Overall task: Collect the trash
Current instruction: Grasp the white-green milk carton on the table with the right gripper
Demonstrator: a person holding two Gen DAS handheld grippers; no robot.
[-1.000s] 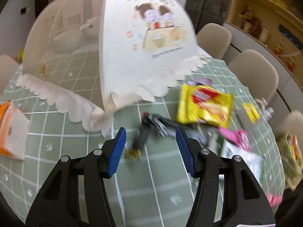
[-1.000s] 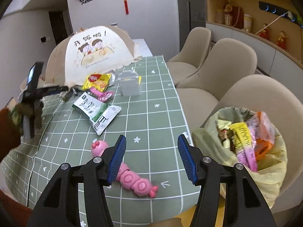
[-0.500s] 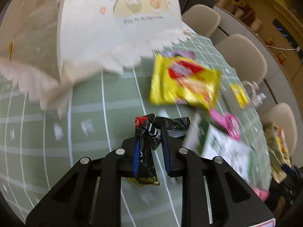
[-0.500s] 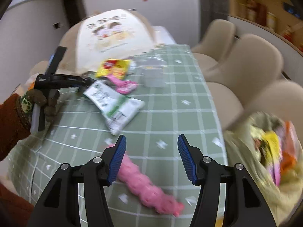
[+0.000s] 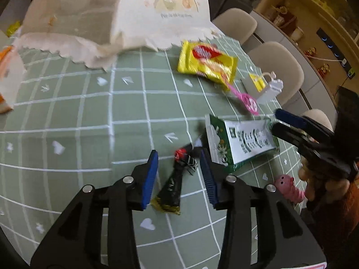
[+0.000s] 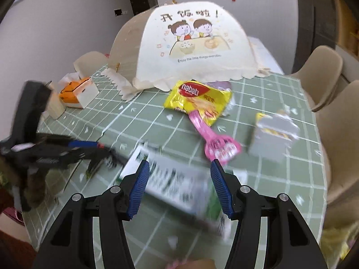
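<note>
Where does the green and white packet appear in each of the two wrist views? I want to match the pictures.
Left wrist view: the green and white packet lies right of centre on the table, just beyond the left gripper's right finger.
Right wrist view: the packet is low in the centre, blurred, between the open fingers of the right gripper.
Shared landmark: the yellow snack bag, beyond the packet, in front of the food cover.

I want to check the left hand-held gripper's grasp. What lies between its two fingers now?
In the left wrist view, a black wrapper lies between the open fingers of the left hand-held gripper, on the green tablecloth.
</note>
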